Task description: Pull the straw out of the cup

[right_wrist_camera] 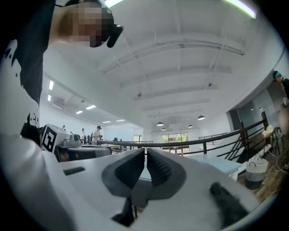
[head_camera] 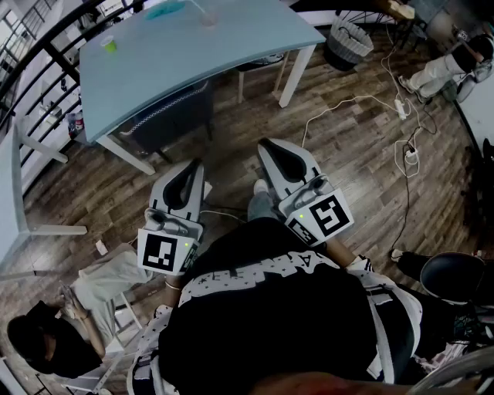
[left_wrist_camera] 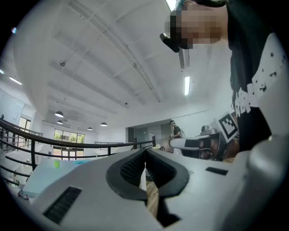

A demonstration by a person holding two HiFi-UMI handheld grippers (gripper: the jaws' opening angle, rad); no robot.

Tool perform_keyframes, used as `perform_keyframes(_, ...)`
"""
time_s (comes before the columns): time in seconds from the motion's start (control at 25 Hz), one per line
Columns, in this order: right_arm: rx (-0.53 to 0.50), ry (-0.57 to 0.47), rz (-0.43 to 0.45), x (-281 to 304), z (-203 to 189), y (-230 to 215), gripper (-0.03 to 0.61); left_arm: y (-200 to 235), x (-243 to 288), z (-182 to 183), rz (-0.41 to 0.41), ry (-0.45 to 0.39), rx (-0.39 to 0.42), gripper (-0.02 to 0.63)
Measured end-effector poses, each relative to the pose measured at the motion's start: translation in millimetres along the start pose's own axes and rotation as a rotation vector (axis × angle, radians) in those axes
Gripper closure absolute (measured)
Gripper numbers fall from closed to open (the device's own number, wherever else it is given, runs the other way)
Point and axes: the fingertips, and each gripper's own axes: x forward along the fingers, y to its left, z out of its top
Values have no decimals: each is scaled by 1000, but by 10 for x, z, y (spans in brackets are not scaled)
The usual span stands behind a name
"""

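Note:
A clear cup (head_camera: 208,14) with a thin straw stands at the far edge of the pale blue table (head_camera: 193,54), too small to make out in detail. Both grippers are held close to the person's body over the wooden floor, well short of the table. My left gripper (head_camera: 194,164) points towards the table and its jaws are shut with nothing between them (left_wrist_camera: 145,152). The right gripper (head_camera: 265,144) is likewise shut and holds nothing (right_wrist_camera: 146,151). The cup does not show in either gripper view.
A small green cup (head_camera: 109,44) and a teal cloth (head_camera: 166,9) lie on the table. A dark chair (head_camera: 174,116) is tucked under it. A wire basket (head_camera: 347,38), white cables with a power strip (head_camera: 401,104), a black stool (head_camera: 455,274) and a seated person (head_camera: 46,339) surround me.

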Motion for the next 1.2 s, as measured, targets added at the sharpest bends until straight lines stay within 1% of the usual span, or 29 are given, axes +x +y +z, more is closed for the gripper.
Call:
perform_keyframes(0.36,73,-12,-12,-102,-11,-106,543,-82,10,8,0,17,2,598)
perform_keyframes(0.56,65,2,-27,-97,-18,-184,543,-50,68,-9,-4,26,-3,598)
perform_keyframes(0.84,61,22,-51,-113,-31,-301,543,-77,208,-11,-33,27,-12,598)
perform_keyframes(1.2,62,40,-67,-20,-49,-571,543,-44,518,-32,-59,32,-19,598)
